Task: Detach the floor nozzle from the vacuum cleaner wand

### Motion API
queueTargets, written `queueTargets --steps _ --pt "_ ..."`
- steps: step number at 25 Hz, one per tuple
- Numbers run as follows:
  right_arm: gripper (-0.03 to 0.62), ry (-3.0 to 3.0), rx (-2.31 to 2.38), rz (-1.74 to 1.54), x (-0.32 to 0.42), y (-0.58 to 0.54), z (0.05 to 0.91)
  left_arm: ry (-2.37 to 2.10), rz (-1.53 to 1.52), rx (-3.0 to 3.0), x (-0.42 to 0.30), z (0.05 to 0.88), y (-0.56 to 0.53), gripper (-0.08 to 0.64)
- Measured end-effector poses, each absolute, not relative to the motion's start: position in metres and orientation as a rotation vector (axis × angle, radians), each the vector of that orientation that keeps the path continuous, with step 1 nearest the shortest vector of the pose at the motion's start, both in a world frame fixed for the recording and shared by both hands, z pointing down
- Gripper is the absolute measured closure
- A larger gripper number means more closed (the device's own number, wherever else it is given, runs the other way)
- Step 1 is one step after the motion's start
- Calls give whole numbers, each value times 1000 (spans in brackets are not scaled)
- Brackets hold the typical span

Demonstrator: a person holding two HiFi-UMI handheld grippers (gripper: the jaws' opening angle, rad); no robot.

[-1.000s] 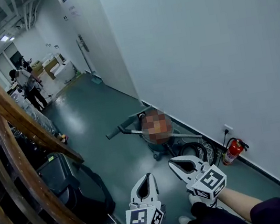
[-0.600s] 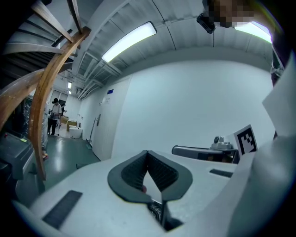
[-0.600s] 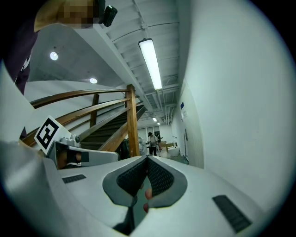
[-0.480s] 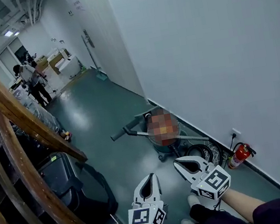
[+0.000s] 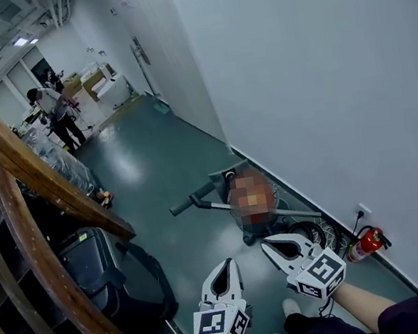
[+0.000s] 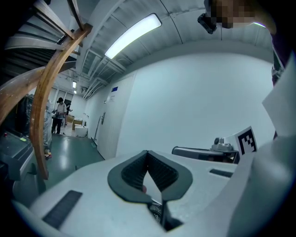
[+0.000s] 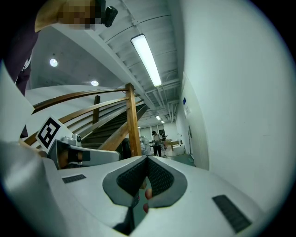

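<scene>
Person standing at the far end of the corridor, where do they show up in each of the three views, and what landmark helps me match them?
Head view: the person is upper left, at the corridor's far end.
Left gripper view: the person is far left at mid-height, small, just right of the wooden handrail.
Right gripper view: the person is near the centre, just right of the stair post.
Shared landmark: the wooden handrail, in all three views.

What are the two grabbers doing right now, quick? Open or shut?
Left gripper: closed, holding nothing.
Right gripper: closed, holding nothing.
</scene>
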State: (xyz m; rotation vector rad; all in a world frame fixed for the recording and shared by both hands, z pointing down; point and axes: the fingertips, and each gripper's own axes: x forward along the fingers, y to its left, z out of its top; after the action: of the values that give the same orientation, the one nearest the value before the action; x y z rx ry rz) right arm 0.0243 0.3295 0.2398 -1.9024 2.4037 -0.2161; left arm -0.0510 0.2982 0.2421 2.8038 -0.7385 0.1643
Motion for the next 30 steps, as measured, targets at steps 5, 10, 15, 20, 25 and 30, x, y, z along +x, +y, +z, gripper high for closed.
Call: queueTargets --steps 5,10,15,20,25,30 --pt "575 2409 -1866 -229 45 316 246 -762 182 2798 -32 247 284 555" --pt "575 2399 -1847 -244 57 304 246 -778 200 2804 -22 245 272 555" --pt "575 2394 -1841 -250 63 292 250 -784 207 2800 -15 249 256 555" --pt "575 2392 -1851 -277 71 269 263 -776 224 2785 -9 262 233 555" --pt "575 2397 -1853 -298 74 235 271 -766 239 2772 -4 272 199 555" --pt "575 2407 -1849 -330 76 198 280 -765 243 2746 1 282 162 555"
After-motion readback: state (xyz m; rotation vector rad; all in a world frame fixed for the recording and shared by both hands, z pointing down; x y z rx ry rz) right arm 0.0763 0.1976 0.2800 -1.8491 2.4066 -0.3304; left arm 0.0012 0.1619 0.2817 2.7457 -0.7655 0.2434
